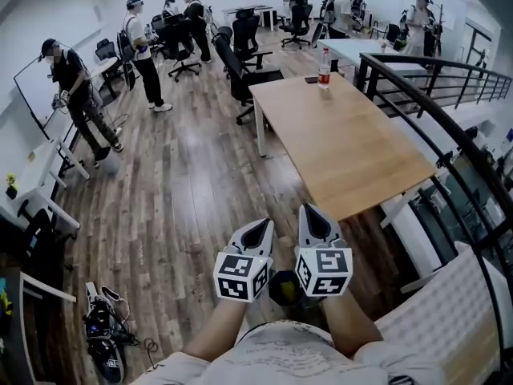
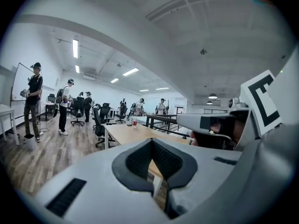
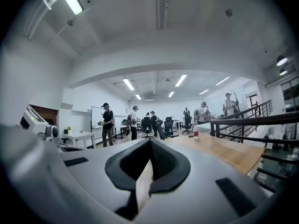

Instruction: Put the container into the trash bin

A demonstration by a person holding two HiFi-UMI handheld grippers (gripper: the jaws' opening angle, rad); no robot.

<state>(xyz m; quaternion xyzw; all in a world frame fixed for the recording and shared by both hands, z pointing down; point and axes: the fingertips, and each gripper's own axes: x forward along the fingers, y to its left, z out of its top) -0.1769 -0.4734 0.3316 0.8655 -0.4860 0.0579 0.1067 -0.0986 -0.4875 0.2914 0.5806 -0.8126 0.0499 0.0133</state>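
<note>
Both grippers are raised close in front of my chest and point out over the room. In the head view my left gripper [image 1: 256, 233] and my right gripper [image 1: 313, 218] sit side by side, each with its jaws together and nothing between them. The left gripper view shows its tips [image 2: 152, 141] meeting, and the right gripper view shows the same [image 3: 150, 141]. A clear bottle with a red label [image 1: 324, 68] stands at the far end of a long wooden table [image 1: 345, 147]. No trash bin is in view. A dark round thing [image 1: 284, 288] shows between the two marker cubes; I cannot tell what it is.
A black railing [image 1: 449, 127] runs along the right of the table. Black office chairs [image 1: 240, 74] stand at the table's far left corner. Several people stand at the back and left. A whiteboard [image 1: 32, 95] and white desks line the left wall. A dark bag [image 1: 104, 335] lies on the floor.
</note>
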